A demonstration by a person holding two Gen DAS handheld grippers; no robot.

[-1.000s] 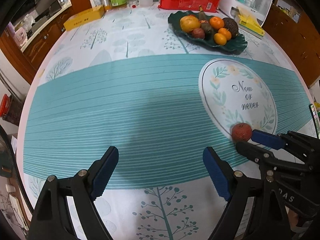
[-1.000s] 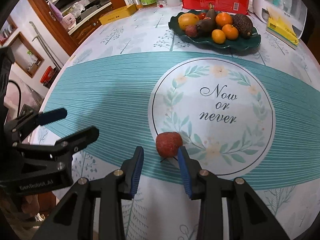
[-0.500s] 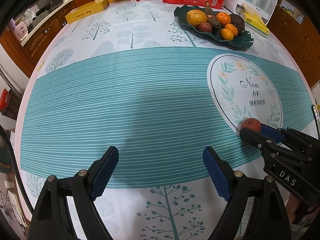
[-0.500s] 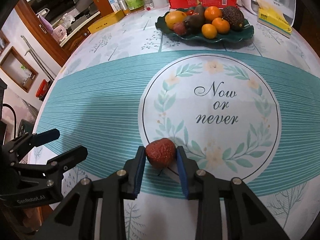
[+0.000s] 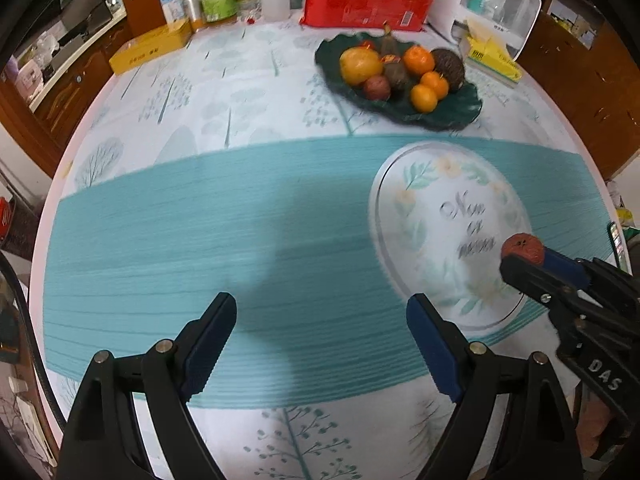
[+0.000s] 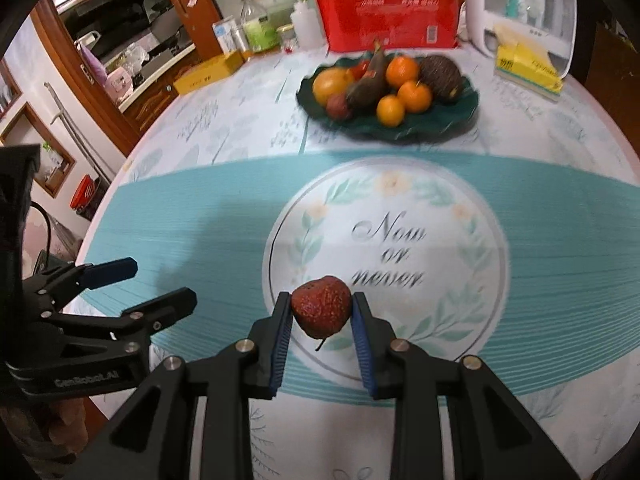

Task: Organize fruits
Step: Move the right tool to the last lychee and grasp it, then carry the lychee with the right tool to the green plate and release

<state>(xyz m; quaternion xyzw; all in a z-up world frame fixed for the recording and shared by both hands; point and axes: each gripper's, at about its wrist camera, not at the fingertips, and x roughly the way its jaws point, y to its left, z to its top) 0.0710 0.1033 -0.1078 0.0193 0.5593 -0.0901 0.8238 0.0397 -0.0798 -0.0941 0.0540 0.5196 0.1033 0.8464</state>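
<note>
My right gripper (image 6: 320, 312) is shut on a small rough red fruit (image 6: 321, 311) and holds it above the round "Now or never" print on the tablecloth. The same fruit (image 5: 522, 249) and right gripper (image 5: 528, 258) show at the right of the left wrist view. My left gripper (image 5: 322, 344) is open and empty over the teal stripe; it also shows in the right wrist view (image 6: 156, 286). A dark green leaf-shaped plate (image 6: 432, 128) at the far side holds oranges, a yellow fruit, a dark avocado and other fruits; it also shows in the left wrist view (image 5: 448, 114).
A red package (image 6: 390, 20), bottles (image 6: 260, 26), a yellow box (image 6: 208, 74) and a yellow tissue pack (image 6: 528, 68) stand along the table's far edge. A white appliance (image 6: 524, 4) sits at the back right. Wooden cabinets (image 6: 100, 92) stand to the left.
My right gripper closed on the red fruit and lifted it off the cloth. Both views have moved nearer the fruit plate. The left gripper stays open.
</note>
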